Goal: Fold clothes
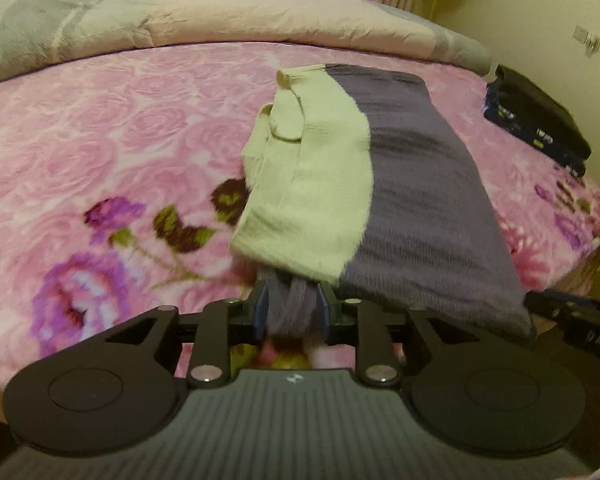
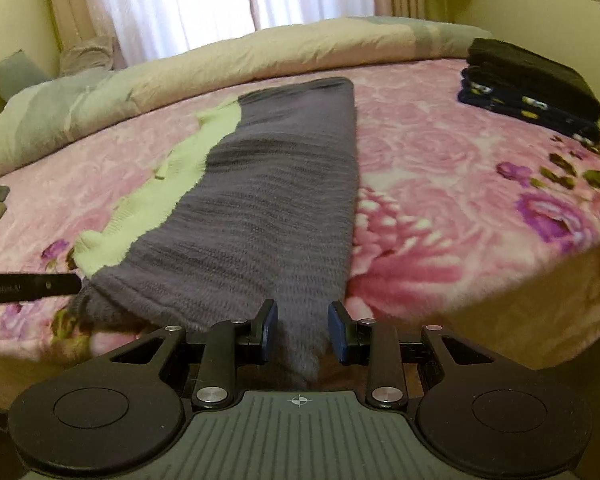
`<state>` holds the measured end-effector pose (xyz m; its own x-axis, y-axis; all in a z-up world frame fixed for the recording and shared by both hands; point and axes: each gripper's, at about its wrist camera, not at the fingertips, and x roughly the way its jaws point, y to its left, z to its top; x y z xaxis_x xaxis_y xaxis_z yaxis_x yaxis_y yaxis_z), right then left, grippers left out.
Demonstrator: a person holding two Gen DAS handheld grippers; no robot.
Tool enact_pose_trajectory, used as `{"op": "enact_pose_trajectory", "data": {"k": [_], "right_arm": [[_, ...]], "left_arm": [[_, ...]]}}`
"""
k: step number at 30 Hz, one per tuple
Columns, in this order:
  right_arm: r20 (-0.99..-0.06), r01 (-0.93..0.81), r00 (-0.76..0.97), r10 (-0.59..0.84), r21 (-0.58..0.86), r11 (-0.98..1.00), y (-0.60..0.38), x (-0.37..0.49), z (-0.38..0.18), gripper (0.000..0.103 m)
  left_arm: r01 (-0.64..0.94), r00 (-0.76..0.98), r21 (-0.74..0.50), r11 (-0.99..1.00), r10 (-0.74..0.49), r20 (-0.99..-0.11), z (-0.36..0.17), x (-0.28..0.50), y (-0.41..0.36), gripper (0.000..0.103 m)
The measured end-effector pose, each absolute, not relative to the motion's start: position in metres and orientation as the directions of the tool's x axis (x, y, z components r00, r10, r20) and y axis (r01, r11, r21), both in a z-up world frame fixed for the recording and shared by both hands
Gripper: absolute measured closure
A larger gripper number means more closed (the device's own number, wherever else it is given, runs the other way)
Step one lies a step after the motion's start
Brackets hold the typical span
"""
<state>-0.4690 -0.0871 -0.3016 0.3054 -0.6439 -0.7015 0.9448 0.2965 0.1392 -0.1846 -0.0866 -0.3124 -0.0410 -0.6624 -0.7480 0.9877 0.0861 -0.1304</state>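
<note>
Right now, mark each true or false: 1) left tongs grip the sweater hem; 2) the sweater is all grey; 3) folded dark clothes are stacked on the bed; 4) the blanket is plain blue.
1) True: the left tongs pinch the hem of the sweater.
2) False: one side is pale green.
3) True: the folded clothes sit near the far right corner.
4) False: the blanket is pink with flowers.

The sweater is grey-purple knit with pale green sleeves. The bed blanket is pink with rose patterns and purple flowers. The folded stack is black and navy.
</note>
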Motion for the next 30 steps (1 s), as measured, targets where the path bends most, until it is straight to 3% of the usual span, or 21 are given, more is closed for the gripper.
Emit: {"op": "enact_pose_trajectory", "data": {"k": [4,15,21,30], "right_arm": [[-0.693,0.95,0.293,-0.659,0.132,0.284,-0.074,-0.476,-0.295,0.071],[-0.677,0.944,0.319,-0.663,0.161,0.289,-0.077,-0.481,-0.293,0.071],[-0.648,0.941,0.331,-0.686,0.169,0.295,-0.133,-0.484,-0.301,0.071],[-0.576,0.901,0.411,-0.707,0.138,0.412,-0.24,-0.451,-0.29,0.072]], "left_arm": [[0.99,-0.02,-0.107,0.089,-0.665,-0.747,-0.305,-0.19,-0.071,0.076],[0.993,-0.029,-0.097,0.062,-0.68,-0.733,-0.298,-0.186,-0.07,0.074],[0.992,-0.098,-0.129,-0.015,-0.736,-0.67,-0.298,-0.162,-0.123,0.076],[0.954,-0.251,-0.032,-0.297,-0.739,-0.625,-0.303,-0.196,-0.242,0.082]]}}
